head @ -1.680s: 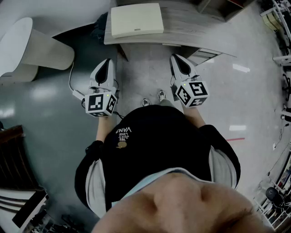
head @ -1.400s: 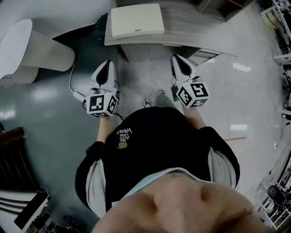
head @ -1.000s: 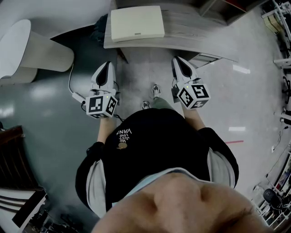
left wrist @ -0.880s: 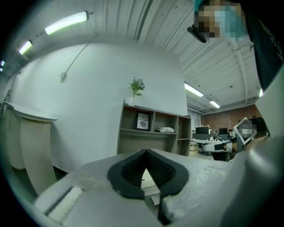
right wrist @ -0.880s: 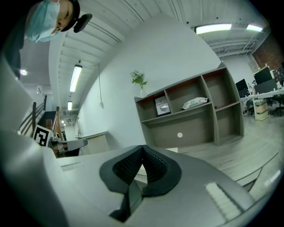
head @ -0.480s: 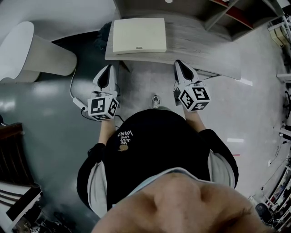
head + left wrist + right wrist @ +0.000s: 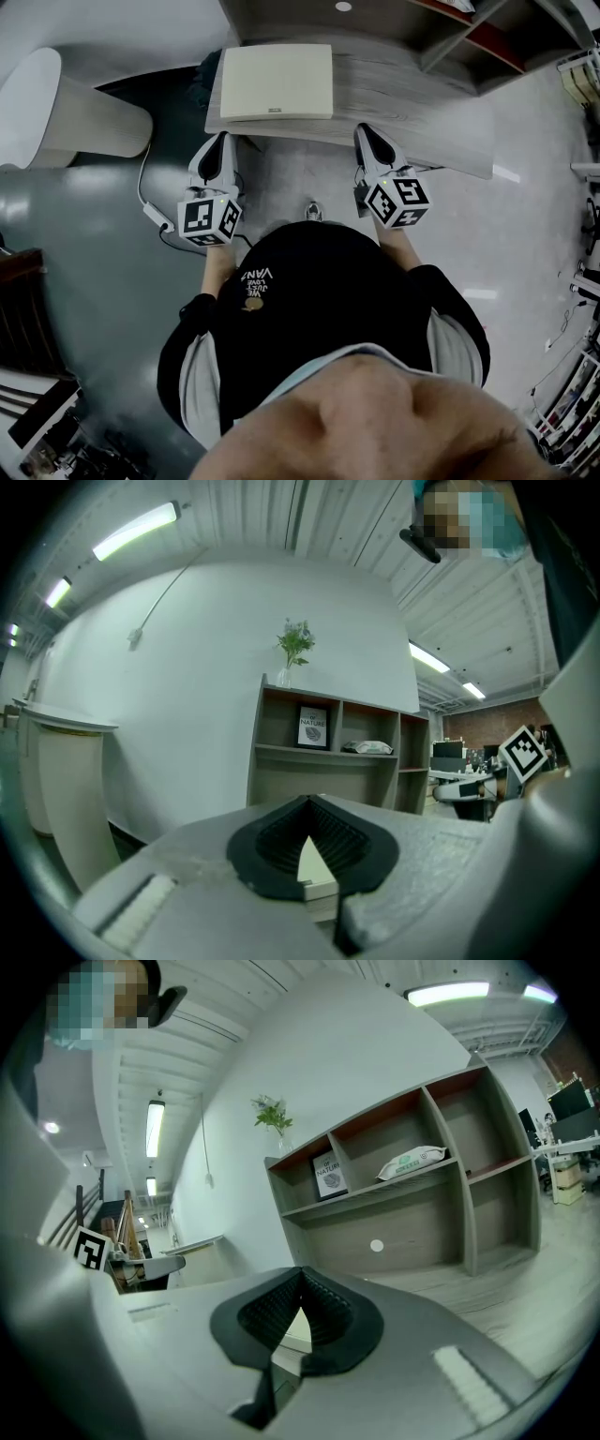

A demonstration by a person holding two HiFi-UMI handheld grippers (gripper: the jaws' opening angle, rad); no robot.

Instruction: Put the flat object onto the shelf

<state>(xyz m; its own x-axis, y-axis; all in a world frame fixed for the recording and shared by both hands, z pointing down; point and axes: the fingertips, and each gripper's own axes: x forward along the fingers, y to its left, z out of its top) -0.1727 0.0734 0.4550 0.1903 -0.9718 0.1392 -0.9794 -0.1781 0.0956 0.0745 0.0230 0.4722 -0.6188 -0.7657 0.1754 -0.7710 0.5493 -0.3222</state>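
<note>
- Flat object: a cream slab lying flat on the wooden table, on the table's left part and close to its near edge. Not yet lifted.
- Shelf: an open-compartment unit rising behind the table's far side. It holds a framed print and a packet on one level, with a small plant on top.
- Left gripper: tongs pressed together and pinching nothing. The tip is at the table's near edge, just below the slab's left corner.
- Right gripper: tongs likewise pressed together and empty. The tip is at the table's near edge, just off the slab's right corner.
- Both gripper views show a cream sliver through the notch between the pads. I judge this to be the slab lying beyond the jaws, not something gripped.
- Step in hand, as I judge it: the approach, with pickup not begun.
- Next move likely calls for spreading both tongs and taking the slab by its near edge or its two sides. It would then have to stay level while being raised to a shelf compartment.
</note>
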